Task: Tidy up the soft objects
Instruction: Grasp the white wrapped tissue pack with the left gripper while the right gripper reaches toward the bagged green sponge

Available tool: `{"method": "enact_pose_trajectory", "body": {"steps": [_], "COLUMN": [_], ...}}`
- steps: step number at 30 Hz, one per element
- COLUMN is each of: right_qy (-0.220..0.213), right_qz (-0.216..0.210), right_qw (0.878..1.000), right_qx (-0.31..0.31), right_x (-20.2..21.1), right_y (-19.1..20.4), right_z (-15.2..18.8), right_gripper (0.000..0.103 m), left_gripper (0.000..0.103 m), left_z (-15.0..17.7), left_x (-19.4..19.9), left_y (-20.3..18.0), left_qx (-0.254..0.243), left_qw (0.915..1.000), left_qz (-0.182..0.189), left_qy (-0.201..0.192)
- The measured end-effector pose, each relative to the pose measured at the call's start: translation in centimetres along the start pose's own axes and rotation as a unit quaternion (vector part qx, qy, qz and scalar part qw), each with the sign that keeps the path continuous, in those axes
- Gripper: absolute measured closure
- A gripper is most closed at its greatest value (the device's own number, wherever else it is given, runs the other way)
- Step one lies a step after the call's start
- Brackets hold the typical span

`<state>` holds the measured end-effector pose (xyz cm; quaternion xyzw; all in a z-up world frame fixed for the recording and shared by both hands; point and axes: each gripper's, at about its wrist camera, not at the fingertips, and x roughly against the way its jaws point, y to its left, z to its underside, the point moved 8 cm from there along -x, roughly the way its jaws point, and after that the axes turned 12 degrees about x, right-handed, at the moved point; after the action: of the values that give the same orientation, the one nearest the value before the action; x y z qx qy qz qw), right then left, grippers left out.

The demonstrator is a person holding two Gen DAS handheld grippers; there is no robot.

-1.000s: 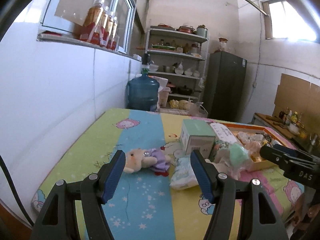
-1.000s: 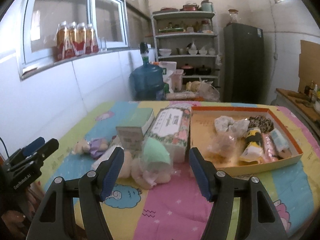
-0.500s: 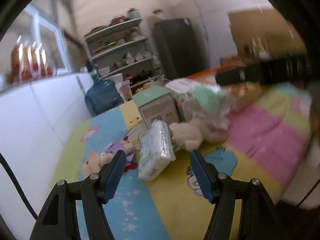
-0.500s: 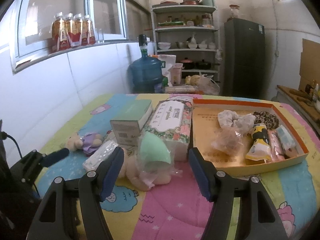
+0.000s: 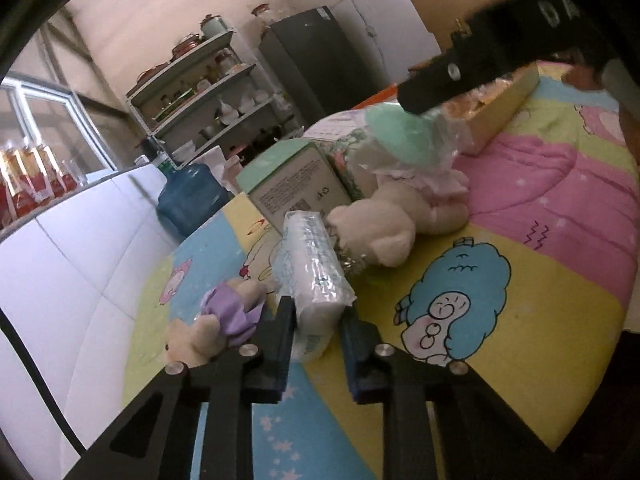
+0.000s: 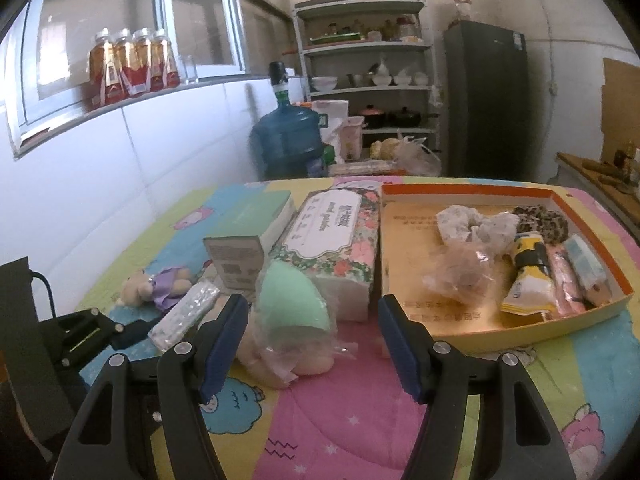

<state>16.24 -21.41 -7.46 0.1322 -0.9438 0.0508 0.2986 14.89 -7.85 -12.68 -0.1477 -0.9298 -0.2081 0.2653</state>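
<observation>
**Left claw closing on the tissue pack**

Left wrist view: the left gripper (image 5: 316,332) is closing its jaws around the near end of a clear-wrapped tissue pack (image 5: 310,272) lying on the cartoon bedspread (image 5: 540,240); the pads seem to touch it, though blur leaves doubt.

Right wrist view: the right gripper (image 6: 314,344) hangs spread wide and empty, above a bagged green sponge (image 6: 294,304).

Open quilt (image 6: 340,432) near the front edge, free for passing. Farther in, crowded: plush bear with green cap (image 6: 294,320), tissue pack (image 6: 184,314) and small purple doll (image 6: 156,286) left, two boxes (image 6: 332,252) behind, orange tray (image 6: 404,264) right.
</observation>
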Motion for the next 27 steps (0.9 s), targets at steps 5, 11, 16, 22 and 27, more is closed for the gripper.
{"method": "enact_pose_trajectory", "body": {"steps": [5,11,16,22,27], "right_qy": [0.016,0.026,0.035,0.037,0.03], "right_qz": [-0.018,-0.019,-0.016,-0.015,-0.015], "right_qw": [1.0,0.999,0.999,0.999,0.999], "right_qx": [0.009,0.014,0.017,0.016,0.013], "right_x": [-1.5,-2.8,-3.7,-3.7,-3.1], "right_y": [0.8,1.0,1.0,1.0,1.0], "right_z": [0.2,0.1,0.0,0.0,-0.2], "right_gripper": [0.034,0.034,0.048,0.055,0.056], "left_gripper": [0.085,0.085,0.085,0.085,0.085], "left_z": [-0.1,-1.5,-3.1,-3.9,-3.4], "left_x": [1.3,4.0,5.1,5.1,4.5], "left_y": [1.4,2.9,3.7,4.6,5.2], "left_qx": [0.063,0.124,0.171,0.234,0.261], "left_qw": [0.9976,0.9904,0.9814,0.9681,0.963], "left_qz": [0.024,0.034,0.049,0.054,0.039], "left_qy": [-0.016,-0.051,-0.072,-0.072,-0.056]}}
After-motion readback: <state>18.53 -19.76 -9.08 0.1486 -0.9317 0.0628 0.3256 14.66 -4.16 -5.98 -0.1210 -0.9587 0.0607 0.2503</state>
